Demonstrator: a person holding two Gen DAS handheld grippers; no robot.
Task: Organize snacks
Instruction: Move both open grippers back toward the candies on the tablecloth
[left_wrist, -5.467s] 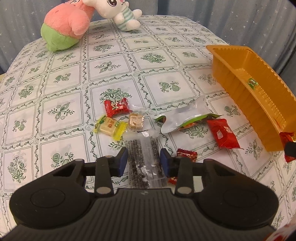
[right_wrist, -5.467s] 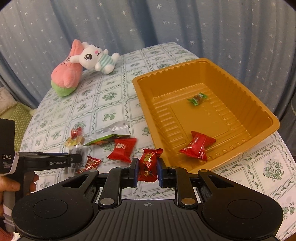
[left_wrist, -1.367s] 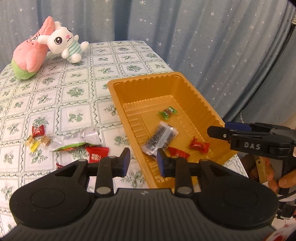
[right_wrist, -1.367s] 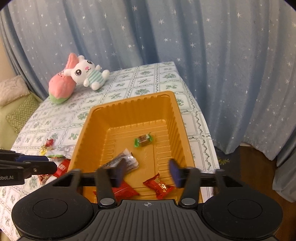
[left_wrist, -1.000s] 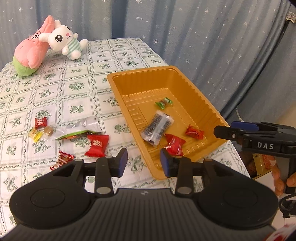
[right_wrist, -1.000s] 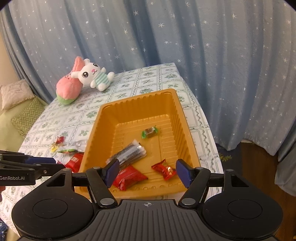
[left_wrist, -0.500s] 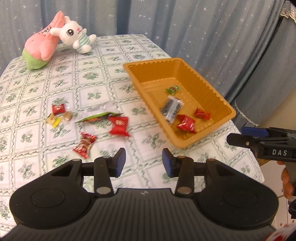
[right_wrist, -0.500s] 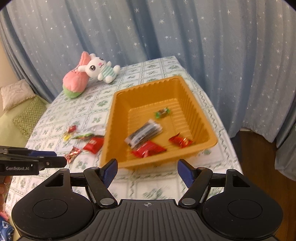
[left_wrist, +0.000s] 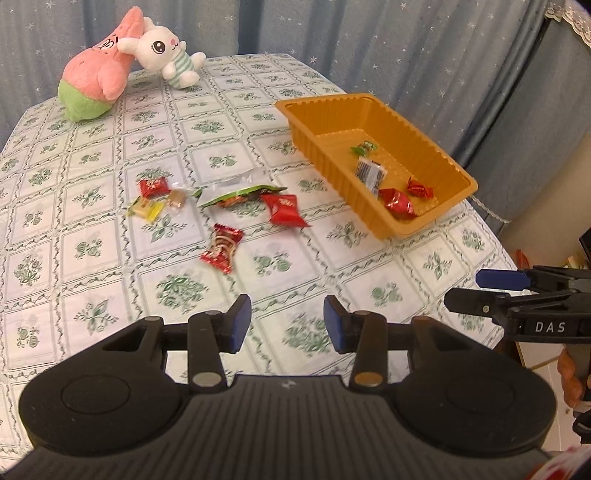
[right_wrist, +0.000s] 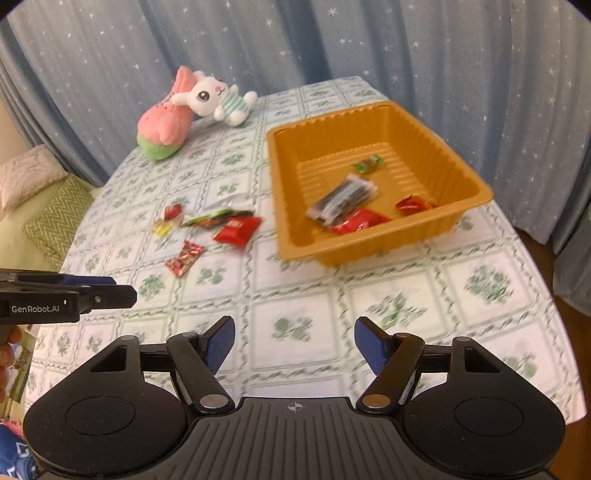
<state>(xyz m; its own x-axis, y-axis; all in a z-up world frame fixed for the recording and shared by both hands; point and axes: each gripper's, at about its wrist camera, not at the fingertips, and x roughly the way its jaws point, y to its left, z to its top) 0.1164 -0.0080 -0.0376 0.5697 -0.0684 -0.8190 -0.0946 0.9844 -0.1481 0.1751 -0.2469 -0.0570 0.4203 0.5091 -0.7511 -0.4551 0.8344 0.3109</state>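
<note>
An orange tray (left_wrist: 448, 160) (right_wrist: 463, 173) stands at the table's right side and holds a green candy (left_wrist: 364, 147), a dark packet (right_wrist: 343, 199) and two red candies (left_wrist: 397, 199). Several loose snacks lie on the cloth left of it: a red candy (left_wrist: 283, 209), a striped red candy (left_wrist: 221, 248), a green-and-silver wrapper (left_wrist: 240, 190), a small red candy (left_wrist: 153, 186) and a yellow one (left_wrist: 144, 209). My left gripper (left_wrist: 287, 328) is open and empty, above the near table. My right gripper (right_wrist: 294, 345) is wide open and empty, near the front edge.
A pink plush (left_wrist: 94, 83) and a white bunny plush (left_wrist: 162, 50) lie at the table's far end. Blue starred curtains hang behind. The right gripper shows at the right edge of the left wrist view (left_wrist: 517, 291); the left one at the left edge of the right wrist view (right_wrist: 74, 291).
Both grippers have let go of their snacks into the tray and pulled back toward the table's near edge. They are open and empty, with the tray farther away.
</note>
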